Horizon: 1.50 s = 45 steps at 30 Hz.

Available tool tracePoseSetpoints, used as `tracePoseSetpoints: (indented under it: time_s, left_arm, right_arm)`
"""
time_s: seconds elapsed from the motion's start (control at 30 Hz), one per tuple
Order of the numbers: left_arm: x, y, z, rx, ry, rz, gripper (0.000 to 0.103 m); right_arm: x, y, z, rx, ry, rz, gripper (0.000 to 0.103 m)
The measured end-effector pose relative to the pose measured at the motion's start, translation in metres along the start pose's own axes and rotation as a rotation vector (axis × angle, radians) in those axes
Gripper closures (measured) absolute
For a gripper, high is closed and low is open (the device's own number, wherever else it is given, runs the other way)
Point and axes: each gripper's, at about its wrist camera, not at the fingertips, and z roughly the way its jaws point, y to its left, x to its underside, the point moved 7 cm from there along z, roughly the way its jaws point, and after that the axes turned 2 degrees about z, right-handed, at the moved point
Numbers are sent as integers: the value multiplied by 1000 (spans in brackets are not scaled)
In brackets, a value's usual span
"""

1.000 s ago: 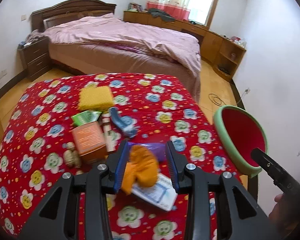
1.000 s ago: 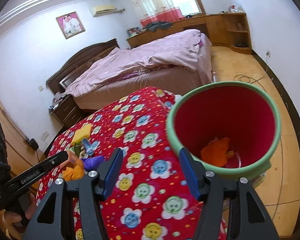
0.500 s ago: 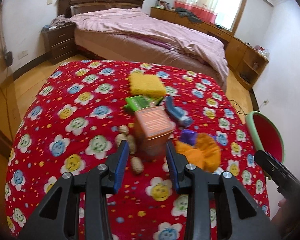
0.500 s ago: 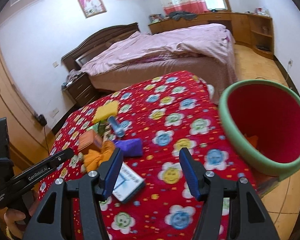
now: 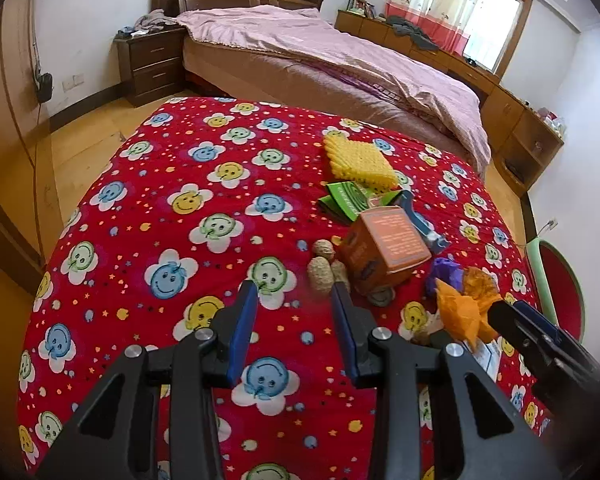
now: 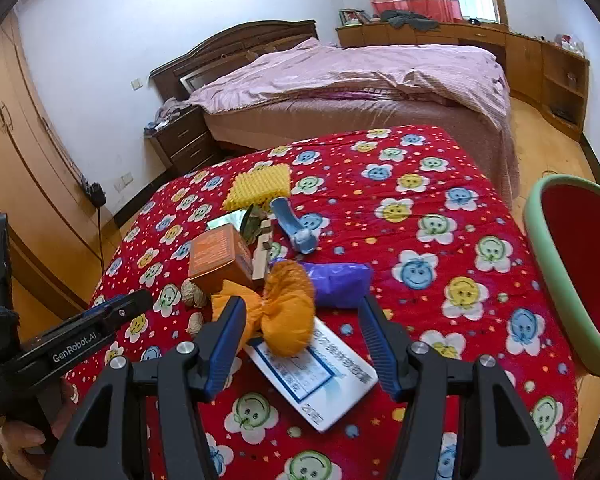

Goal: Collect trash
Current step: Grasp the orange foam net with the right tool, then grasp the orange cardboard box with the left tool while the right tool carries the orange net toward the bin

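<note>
The red flowered table (image 6: pixel 440 208) spreads under you, the green bin (image 6: pixel 540 264) sitting off its right edge. Your right gripper (image 6: pixel 302 316) hangs wide apart around the orange wrapper (image 6: pixel 288 312), which lies on a white card (image 6: pixel 324 380). Your left gripper (image 5: pixel 294 300) hangs empty, spread, with peanuts (image 5: pixel 320 276) just ahead.
</note>
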Motion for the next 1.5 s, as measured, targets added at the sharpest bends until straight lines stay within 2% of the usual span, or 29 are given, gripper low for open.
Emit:
tracePoseSetpoints:
  time_s: [0.3, 0.43, 0.6, 0.67, 0.77, 0.9, 0.97, 1.1, 1.23, 1.5]
  left_arm:
    - [1, 6, 4, -6, 8, -12, 65]
    - [2, 6, 5, -6, 11, -11, 65]
    - [3, 5, 6, -6, 12, -7, 65]
    - [3, 3, 7, -6, 13, -4, 65]
    - [3, 0, 7, -3, 10, 4, 65]
    - [0, -7, 6, 21, 8, 10, 64]
    - [-2, -14, 5, 42, 5, 12, 56]
    - [-8, -29, 2, 68, -11, 38, 53]
    - [-15, -46, 5, 89, -15, 57, 44]
    - [-24, -67, 20, 79, -2, 74, 44]
  right_arm:
    - [2, 10, 12, 5, 17, -42, 42]
    - [3, 11, 15, 1, 20, -50, 46]
    - [4, 15, 16, -15, 20, -59, 63]
    - [3, 16, 16, -20, 13, -62, 78]
    - [3, 15, 14, -32, 2, -60, 82]
    - [1, 11, 7, -38, -17, -46, 84]
    - [0, 8, 1, -41, -28, -38, 84]
    - [-5, -2, -11, -40, -55, -15, 84]
    - [-8, -14, -22, -23, -76, 8, 84]
    - [-5, -50, -34, 33, -77, 99, 84]
